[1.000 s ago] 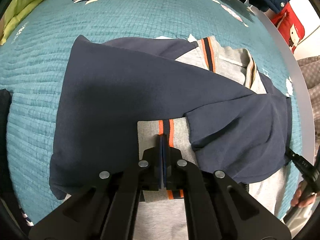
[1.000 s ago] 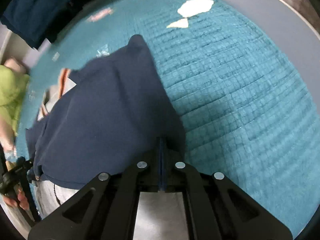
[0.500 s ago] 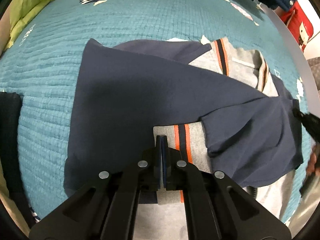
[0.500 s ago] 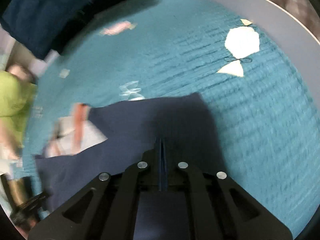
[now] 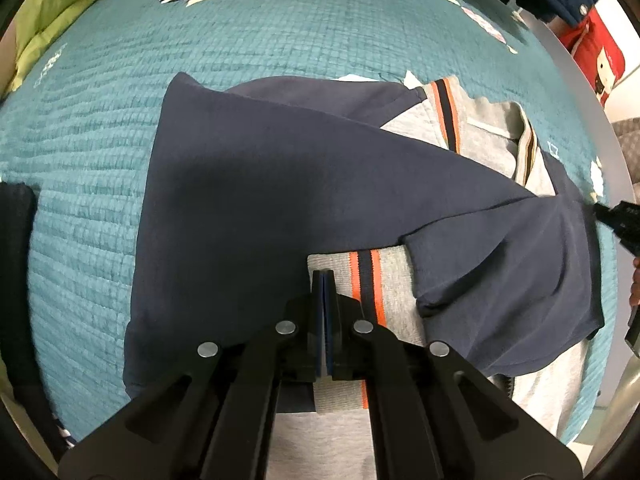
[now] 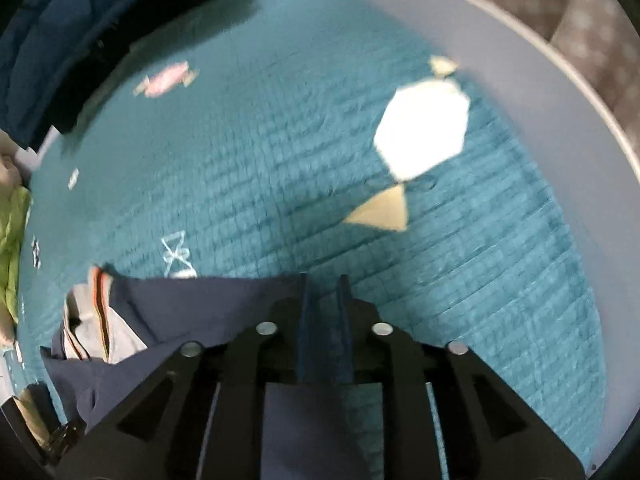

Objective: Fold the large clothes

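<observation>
Sweater, navy and grey, lies part-folded on teal quilt. Left gripper closed, nothing visibly pinched, over striped cuff. Right gripper opening at navy edge; early release could let fold spring back or skew.

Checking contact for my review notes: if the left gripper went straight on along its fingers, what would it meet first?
Probably the grey ribbed cuff with orange stripes on the navy garment, just ahead of the shut left gripper. The fingertips may already pinch or touch it; depth is unclear.
</observation>
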